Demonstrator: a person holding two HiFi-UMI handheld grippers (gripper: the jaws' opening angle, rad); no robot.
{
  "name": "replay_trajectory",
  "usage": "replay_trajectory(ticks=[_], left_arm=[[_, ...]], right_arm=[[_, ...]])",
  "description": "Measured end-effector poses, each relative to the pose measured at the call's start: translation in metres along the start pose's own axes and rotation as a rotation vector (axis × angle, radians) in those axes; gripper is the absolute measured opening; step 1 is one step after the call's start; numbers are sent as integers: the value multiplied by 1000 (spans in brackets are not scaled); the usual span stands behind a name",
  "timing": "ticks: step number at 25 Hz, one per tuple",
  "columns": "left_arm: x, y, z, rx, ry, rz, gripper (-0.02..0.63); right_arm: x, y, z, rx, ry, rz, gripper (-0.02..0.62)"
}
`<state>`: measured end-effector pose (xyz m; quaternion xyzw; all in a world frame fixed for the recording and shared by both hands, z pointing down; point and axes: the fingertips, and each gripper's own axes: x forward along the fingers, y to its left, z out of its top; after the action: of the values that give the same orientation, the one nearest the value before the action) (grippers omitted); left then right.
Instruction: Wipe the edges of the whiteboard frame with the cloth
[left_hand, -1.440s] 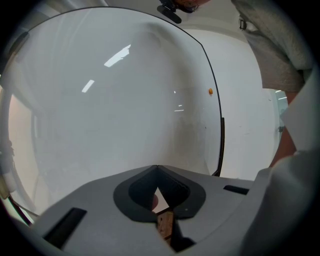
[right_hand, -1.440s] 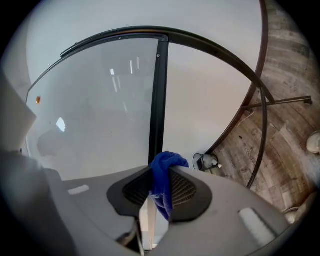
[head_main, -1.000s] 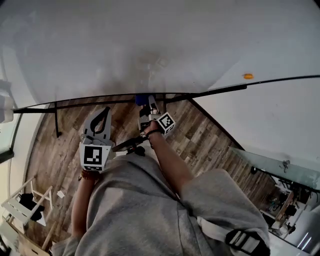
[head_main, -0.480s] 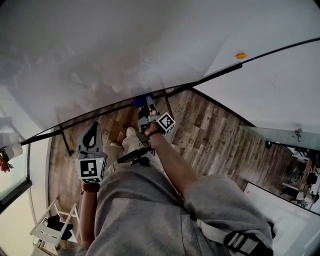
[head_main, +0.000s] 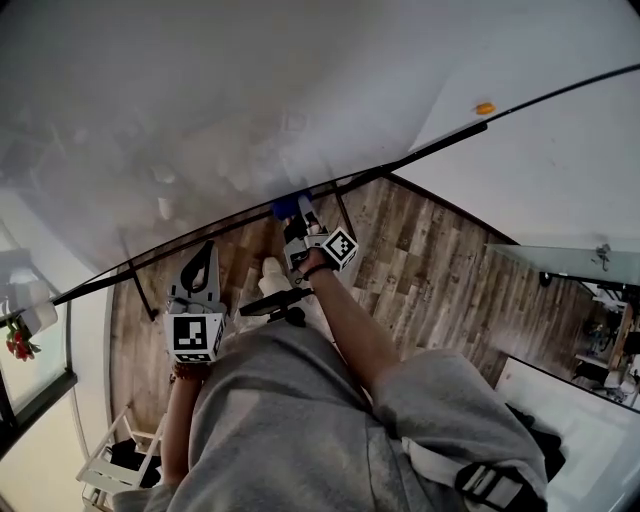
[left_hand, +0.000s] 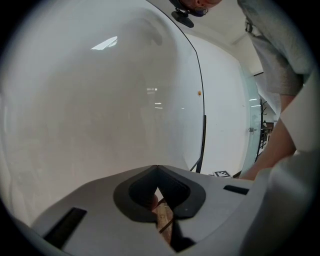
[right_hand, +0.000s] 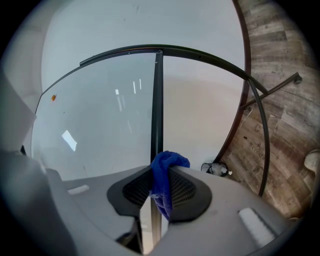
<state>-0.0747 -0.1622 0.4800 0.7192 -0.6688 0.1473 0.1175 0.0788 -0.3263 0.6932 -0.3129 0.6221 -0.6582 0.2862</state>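
Wood-plank floor (head_main: 430, 270) under whiteboard frame (head_main: 250, 218); right gripper (right_hand: 159, 174) jaws pinch blue cloth (right_hand: 167, 162); left gripper (left_hand: 157, 174) jaws together.

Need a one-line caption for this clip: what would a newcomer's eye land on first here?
The bright blue cloth stands out first, pinched in the right gripper's fingers right at the dark whiteboard frame. Next is the big glossy whiteboard filling the upper head view. The left gripper hangs shut and empty at lower left, over the wood floor.
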Motion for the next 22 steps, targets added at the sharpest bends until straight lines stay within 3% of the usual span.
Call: replay_trajectory(ticks=[13, 22], left_arm=[[-27, 34, -1, 42, 7, -38, 6], [-36, 47, -13, 45, 16, -61, 6]], right_arm=[[-3, -4, -28, 51, -125, -12, 89], [-3, -8, -47, 49, -145, -23, 89]])
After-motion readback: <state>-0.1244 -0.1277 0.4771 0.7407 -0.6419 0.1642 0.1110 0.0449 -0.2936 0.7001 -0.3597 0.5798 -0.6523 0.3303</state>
